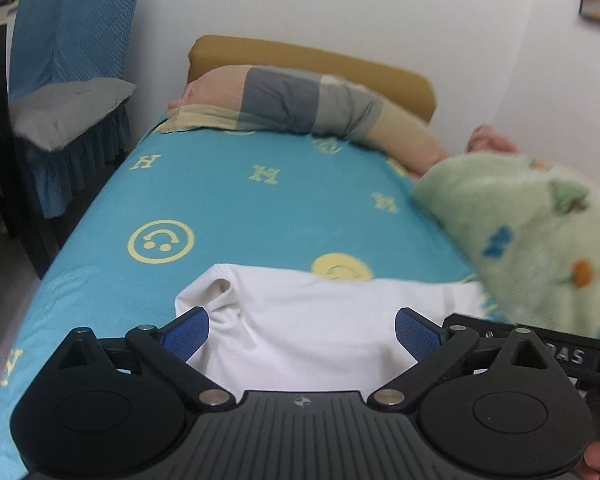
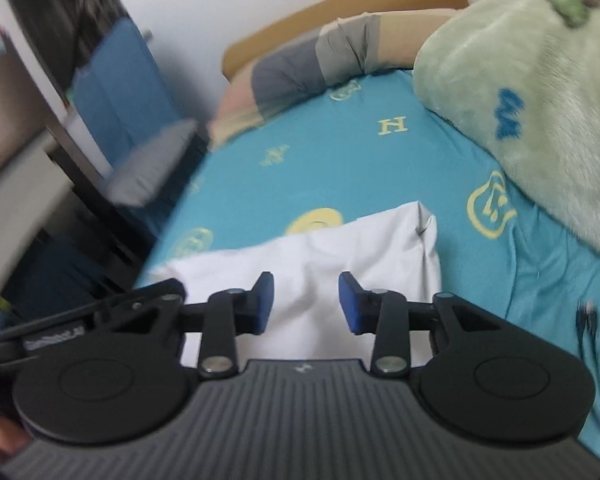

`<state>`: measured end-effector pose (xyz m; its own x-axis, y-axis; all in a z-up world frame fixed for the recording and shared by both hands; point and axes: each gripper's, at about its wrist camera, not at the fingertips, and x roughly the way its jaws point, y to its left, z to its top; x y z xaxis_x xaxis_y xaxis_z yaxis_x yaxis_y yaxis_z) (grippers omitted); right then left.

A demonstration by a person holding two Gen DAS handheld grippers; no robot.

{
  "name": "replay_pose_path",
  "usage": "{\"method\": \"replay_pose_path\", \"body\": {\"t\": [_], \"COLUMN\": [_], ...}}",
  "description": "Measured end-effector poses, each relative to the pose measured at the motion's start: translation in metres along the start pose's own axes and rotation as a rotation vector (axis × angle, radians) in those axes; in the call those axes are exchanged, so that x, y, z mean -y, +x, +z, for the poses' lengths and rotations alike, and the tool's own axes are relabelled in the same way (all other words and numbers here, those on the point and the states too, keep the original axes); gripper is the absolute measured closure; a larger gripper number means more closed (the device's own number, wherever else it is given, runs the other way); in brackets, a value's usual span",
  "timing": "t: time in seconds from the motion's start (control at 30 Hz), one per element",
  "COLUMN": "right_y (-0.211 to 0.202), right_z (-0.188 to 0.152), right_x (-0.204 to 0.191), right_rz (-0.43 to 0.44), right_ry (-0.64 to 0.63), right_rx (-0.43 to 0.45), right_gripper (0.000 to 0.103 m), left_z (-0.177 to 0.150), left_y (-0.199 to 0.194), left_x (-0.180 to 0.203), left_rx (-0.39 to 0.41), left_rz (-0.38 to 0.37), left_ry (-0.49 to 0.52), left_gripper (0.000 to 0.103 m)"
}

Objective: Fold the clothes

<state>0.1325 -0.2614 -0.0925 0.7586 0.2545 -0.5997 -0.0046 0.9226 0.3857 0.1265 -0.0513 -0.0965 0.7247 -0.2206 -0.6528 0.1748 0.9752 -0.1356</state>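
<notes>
A white garment (image 1: pixel 300 320) lies folded on the turquoise bed sheet (image 1: pixel 240 208), near its front edge. My left gripper (image 1: pixel 302 334) is wide open just above the garment, with nothing between its blue pads. In the right wrist view the same white garment (image 2: pixel 340 256) lies under my right gripper (image 2: pixel 306 304), which is open and empty, its blue pads apart over the cloth. The other gripper's black body (image 2: pixel 100 312) shows at the left of that view.
A striped pillow (image 1: pixel 300 104) and tan headboard (image 1: pixel 312 60) lie at the far end. A green fleece blanket (image 1: pixel 532 232) is heaped on the right. A blue-covered chair with a grey cushion (image 1: pixel 68 112) stands left of the bed. A black cable (image 2: pixel 584 320) lies on the sheet.
</notes>
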Motion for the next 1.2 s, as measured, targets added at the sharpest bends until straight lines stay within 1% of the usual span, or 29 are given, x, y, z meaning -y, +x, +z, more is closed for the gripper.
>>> {"method": "replay_pose_path", "body": {"t": [0.13,0.2,0.3,0.43,0.57,0.63,0.73,0.77,0.87,1.0,1.1,1.2], "right_y": [0.040,0.049,0.049,0.035,0.002,-0.015,-0.039,-0.044,-0.050,-0.049,-0.052,-0.064], "right_z": [-0.007,-0.010,-0.009,-0.007,-0.009,-0.015,-0.029,-0.034,-0.046,-0.058,-0.061,-0.058], "right_x": [0.002,0.004,0.002,0.001,-0.010,-0.014,-0.015,-0.016,-0.018,-0.020,-0.024,-0.021], "right_rz": [-0.081,-0.090,-0.090,-0.074,-0.055,-0.050,-0.043,-0.046,-0.064,-0.080,-0.103,-0.095], "right_ry": [-0.105,-0.113,-0.118,-0.080,-0.094,-0.106,-0.093,-0.099,-0.104,-0.091,-0.114,-0.060], "right_rx": [-0.008,-0.010,-0.008,-0.016,0.008,0.003,-0.021,-0.030,-0.058,-0.103,-0.107,-0.097], "right_gripper": [0.067,0.067,0.066,0.064,0.064,0.064,0.064,0.064,0.064,0.065,0.065,0.063], "left_z": [-0.005,-0.006,-0.008,-0.008,-0.016,-0.021,-0.030,-0.034,-0.047,-0.062,-0.062,-0.064], "left_y": [0.036,0.039,0.040,0.028,-0.004,-0.024,-0.048,-0.054,-0.063,-0.057,-0.067,-0.082], "left_x": [0.000,0.000,0.001,0.001,0.004,0.003,0.000,0.001,0.005,0.007,0.000,-0.014], "left_rx": [-0.053,-0.058,-0.060,-0.056,-0.053,-0.061,-0.066,-0.068,-0.108,-0.216,-0.219,-0.221], "left_rz": [0.055,0.057,0.057,0.048,0.046,0.015,0.025,0.039,0.065,0.089,0.065,0.020], "left_ry": [0.027,0.038,0.048,0.047,0.040,0.026,0.002,0.006,0.003,-0.012,-0.074,-0.191], "left_gripper": [0.008,0.008,0.008,0.008,0.008,0.008,0.008,0.008,0.008,0.008,0.008,0.006]}}
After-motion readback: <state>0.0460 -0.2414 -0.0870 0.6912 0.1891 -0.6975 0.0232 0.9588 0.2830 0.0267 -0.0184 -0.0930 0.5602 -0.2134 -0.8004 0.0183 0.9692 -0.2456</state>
